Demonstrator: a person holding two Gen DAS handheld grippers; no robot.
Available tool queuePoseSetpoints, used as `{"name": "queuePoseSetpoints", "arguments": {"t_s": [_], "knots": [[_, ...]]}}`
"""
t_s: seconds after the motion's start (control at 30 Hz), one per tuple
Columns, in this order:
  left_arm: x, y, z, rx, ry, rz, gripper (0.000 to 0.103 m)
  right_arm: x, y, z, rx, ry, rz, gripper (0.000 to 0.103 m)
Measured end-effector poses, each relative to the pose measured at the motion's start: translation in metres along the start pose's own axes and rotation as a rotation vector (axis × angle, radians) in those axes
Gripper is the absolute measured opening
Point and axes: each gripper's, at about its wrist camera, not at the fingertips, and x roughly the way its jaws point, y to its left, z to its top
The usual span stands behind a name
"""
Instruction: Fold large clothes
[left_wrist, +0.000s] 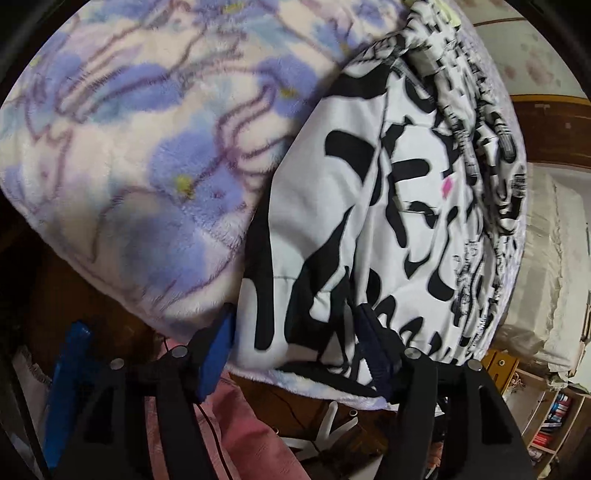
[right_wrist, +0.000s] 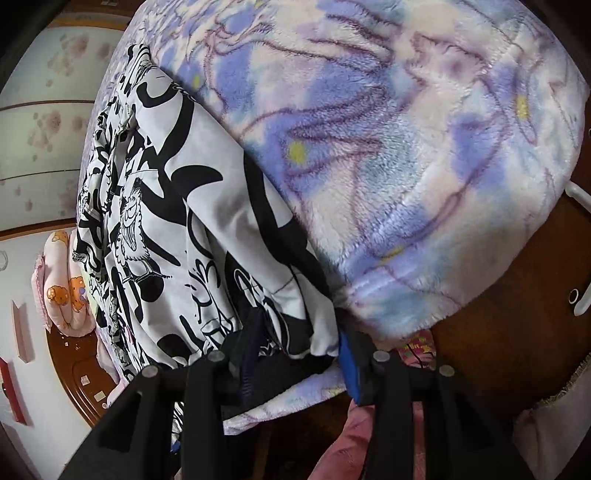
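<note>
Here one garment (left_wrist: 351, 206) on one blanket (left_wrist: 122, 155); both grippers' fingers straddle hem, grip unclear.

My left claw (left_wrist: 295, 332) points steeply down, jaws set wide apart, blue pad on one finger, dark pad on the other. Cloth lies between the fingers at the hem; the pads don't look pressed on it. My right claw (right_wrist: 299, 354) also points steeply down, jaws narrower, both fingertips bunching a gathered fold of cloth between them. Black finger linkages fill the bottom of both views.
</note>
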Motion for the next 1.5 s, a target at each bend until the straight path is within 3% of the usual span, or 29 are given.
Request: {"name": "queuePoseSetpoints", "arguments": {"t_s": [0.2, 0.27, 0.33, 0.4, 0.5, 0.57, 0.63, 0.77, 0.93, 1.07, 1.3, 1.5], "knots": [[0.01, -0.012, -0.001, 0.032, -0.014, 0.101, 0.063, 0.0, -0.001, 0.004, -0.006, 0.018, 0.0, 0.041], [0.008, -0.012, -0.003, 0.014, -0.02, 0.106, 0.055, 0.0, -0.001, 0.003, -0.013, 0.021, 0.002, 0.041], [0.004, -0.01, -0.005, -0.021, -0.024, 0.08, 0.037, 0.0, -0.003, 0.004, -0.004, 0.024, 0.014, 0.04], [0.0, -0.008, -0.008, -0.058, -0.037, 0.048, 0.03, -0.001, -0.005, 0.003, 0.006, 0.027, 0.025, 0.039], [-0.005, -0.017, -0.012, -0.056, -0.062, 0.088, 0.029, -0.003, -0.002, 0.002, -0.023, 0.029, 0.016, 0.031], [-0.01, -0.026, -0.016, -0.049, -0.081, 0.124, 0.027, -0.005, -0.001, -0.001, -0.033, 0.039, 0.039, 0.015], [-0.018, -0.036, -0.019, -0.047, -0.098, 0.133, 0.023, -0.01, 0.002, -0.004, -0.029, 0.036, 0.053, 0.014], [-0.048, -0.063, -0.027, -0.039, -0.125, 0.074, 0.018, -0.026, 0.014, -0.006, -0.031, 0.062, 0.087, 0.012], [-0.089, -0.12, -0.03, 0.033, -0.151, -0.003, 0.014, -0.053, 0.046, -0.01, 0.024, 0.122, 0.286, 0.011], [-0.12, -0.167, -0.02, 0.061, -0.171, -0.09, 0.014, -0.075, 0.092, -0.01, -0.031, 0.149, 0.366, 0.011], [-0.167, -0.248, 0.031, 0.171, -0.202, -0.224, 0.013, -0.119, 0.192, 0.013, -0.159, 0.11, 0.48, 0.011], [-0.194, -0.289, 0.105, 0.141, -0.205, -0.285, 0.013, -0.147, 0.267, 0.052, -0.16, -0.003, 0.517, 0.01]]}}
